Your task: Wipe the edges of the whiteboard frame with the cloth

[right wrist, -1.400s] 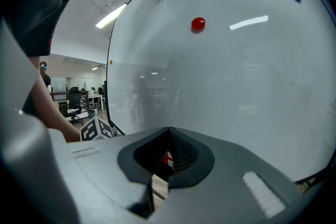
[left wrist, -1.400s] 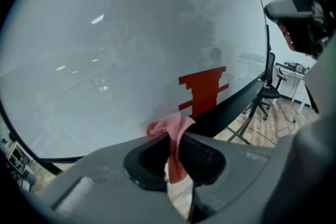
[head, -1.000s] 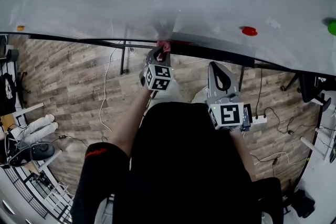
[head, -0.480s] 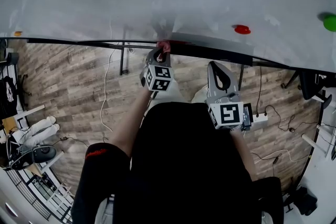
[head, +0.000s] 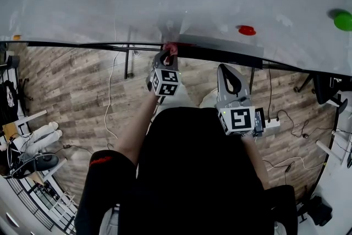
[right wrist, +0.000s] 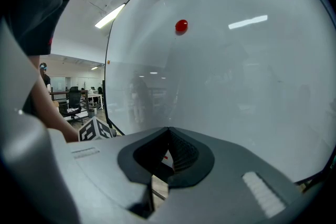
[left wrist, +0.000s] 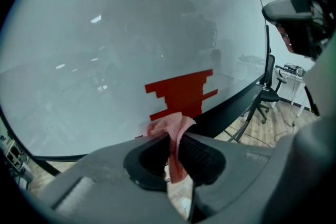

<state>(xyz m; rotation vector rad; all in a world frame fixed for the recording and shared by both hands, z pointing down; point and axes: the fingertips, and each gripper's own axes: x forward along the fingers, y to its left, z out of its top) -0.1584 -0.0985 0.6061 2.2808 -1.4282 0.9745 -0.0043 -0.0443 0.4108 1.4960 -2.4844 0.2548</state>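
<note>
While set at whiteboard frame (head: 82, 44): cloth (left wrist: 176, 126) gripped.
Clamped by left gripper (head: 168, 54) fingers; right gripper (head: 227, 71) at 4 o'clock, fingers together, empty.

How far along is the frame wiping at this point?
Done: the cloth is clamped in the left gripper and sits at the whiteboard's bottom frame edge. In hand: wiping there, near the middle. The right gripper is shut, empty, held back. Left: nothing shows which stretches are clean, so likely most of the frame.
</note>
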